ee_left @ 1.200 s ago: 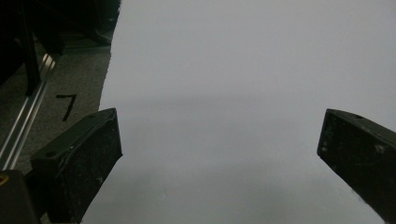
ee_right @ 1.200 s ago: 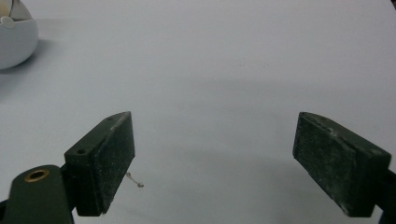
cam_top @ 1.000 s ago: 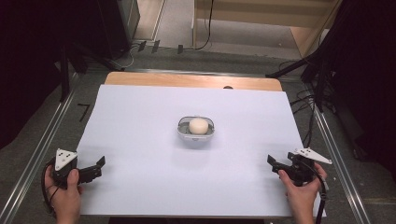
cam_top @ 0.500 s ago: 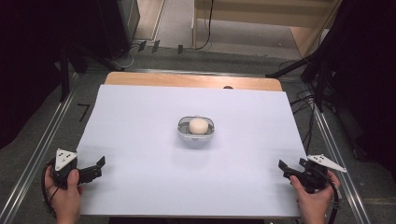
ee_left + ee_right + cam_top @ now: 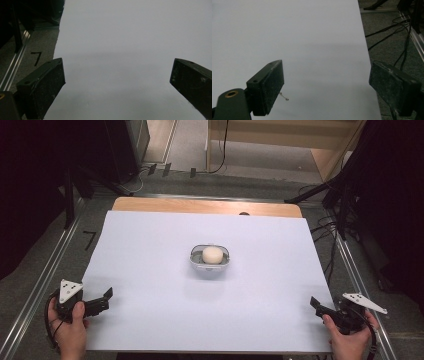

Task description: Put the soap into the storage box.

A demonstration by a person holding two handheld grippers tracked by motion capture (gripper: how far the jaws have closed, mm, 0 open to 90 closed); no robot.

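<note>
A small clear bowl (image 5: pixel 210 262) holding a cream round ball (image 5: pixel 212 254) sits at the middle of the white sheet (image 5: pixel 150 250). My left gripper (image 5: pixel 104 298) rests at the sheet's front left corner, held in a hand, open with nothing between its jaws. Its own view has the wide-apart left gripper (image 5: pixel 117 77) over bare white sheet (image 5: pixel 120 37). My right gripper (image 5: pixel 317 304) is at the front right edge, also open and empty. In its own view the right gripper (image 5: pixel 325 80) straddles the sheet's right border (image 5: pixel 362 62).
A wooden table edge (image 5: pixel 205 206) runs along the far side of the sheet. Metal rails (image 5: pixel 37 285) flank both sides, with cables (image 5: pixel 330 227) on the grey floor at right. A black "7" mark (image 5: pixel 37 57) is on the floor at left.
The right gripper has drawn back toward the front right corner and slightly outward over the last second. The left gripper and the bowl have stayed put.
</note>
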